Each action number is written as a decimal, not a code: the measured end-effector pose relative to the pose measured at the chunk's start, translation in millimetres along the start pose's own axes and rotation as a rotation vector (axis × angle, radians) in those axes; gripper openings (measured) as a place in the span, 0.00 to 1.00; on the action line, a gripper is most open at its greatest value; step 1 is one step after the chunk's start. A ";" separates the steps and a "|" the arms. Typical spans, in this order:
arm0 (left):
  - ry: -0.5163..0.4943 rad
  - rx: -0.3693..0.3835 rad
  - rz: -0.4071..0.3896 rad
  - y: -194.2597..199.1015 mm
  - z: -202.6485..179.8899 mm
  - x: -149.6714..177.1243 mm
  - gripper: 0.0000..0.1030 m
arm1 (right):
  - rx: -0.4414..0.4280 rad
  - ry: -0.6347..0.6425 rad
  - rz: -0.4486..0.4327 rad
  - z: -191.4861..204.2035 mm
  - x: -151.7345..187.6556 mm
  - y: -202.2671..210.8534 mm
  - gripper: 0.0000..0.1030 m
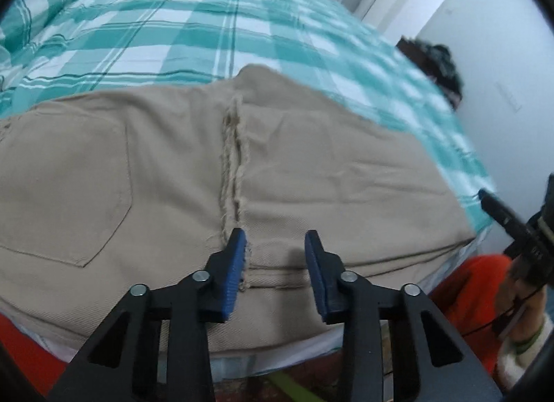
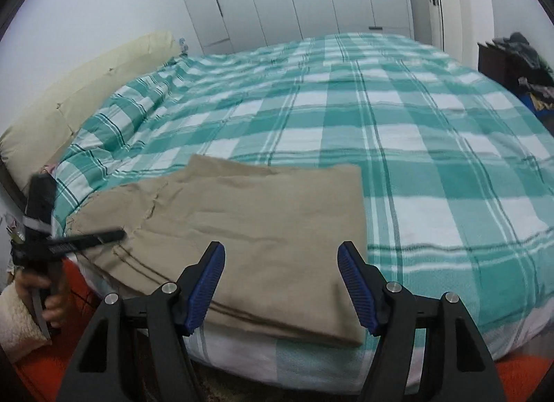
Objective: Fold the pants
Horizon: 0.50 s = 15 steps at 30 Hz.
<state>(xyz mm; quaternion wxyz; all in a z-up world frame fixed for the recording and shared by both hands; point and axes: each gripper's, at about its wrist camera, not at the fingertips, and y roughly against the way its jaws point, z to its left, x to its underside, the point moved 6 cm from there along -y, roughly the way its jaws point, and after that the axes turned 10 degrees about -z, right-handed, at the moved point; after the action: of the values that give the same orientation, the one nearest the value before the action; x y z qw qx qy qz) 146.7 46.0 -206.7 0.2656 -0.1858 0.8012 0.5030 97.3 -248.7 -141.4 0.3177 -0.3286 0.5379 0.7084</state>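
At nine o'clock the left gripper [image 1: 275, 253] hovers over the near edge of the khaki pants [image 1: 242, 173], its blue-padded jaws spread and holding nothing. The pants lie folded flat on the teal checked bedspread [image 2: 381, 125], near the bed's front edge, frayed hem running toward twelve o'clock. At three o'clock the right gripper [image 2: 281, 263] hangs jaws wide apart above the fold.

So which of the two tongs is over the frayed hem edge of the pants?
The left tongs: open above the frayed hem on the tan pants. The right tongs, also open, hang over smooth folded cloth nearer the pants' right edge.
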 end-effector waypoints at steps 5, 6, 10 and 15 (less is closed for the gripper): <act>0.011 -0.070 -0.078 21.9 -4.5 -12.2 0.64 | 0.049 0.129 0.291 7.1 53.1 -48.0 0.57; 0.007 -0.064 -0.106 25.6 -7.4 -15.7 0.80 | 0.061 0.144 0.297 7.8 60.3 -50.7 0.57; -0.121 -0.032 -0.147 18.3 -42.7 -28.5 0.88 | 0.070 0.134 0.286 8.0 54.6 -49.6 0.57; -0.188 -0.068 0.029 -37.4 -42.1 2.2 0.75 | 0.067 0.106 0.272 6.2 43.5 -40.6 0.56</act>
<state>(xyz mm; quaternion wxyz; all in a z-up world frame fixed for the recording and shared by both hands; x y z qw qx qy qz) 156.1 -8.0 -219.6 0.3258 -0.1353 0.7580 0.5487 103.8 -229.6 -197.7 0.2009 -0.2786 0.6169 0.7081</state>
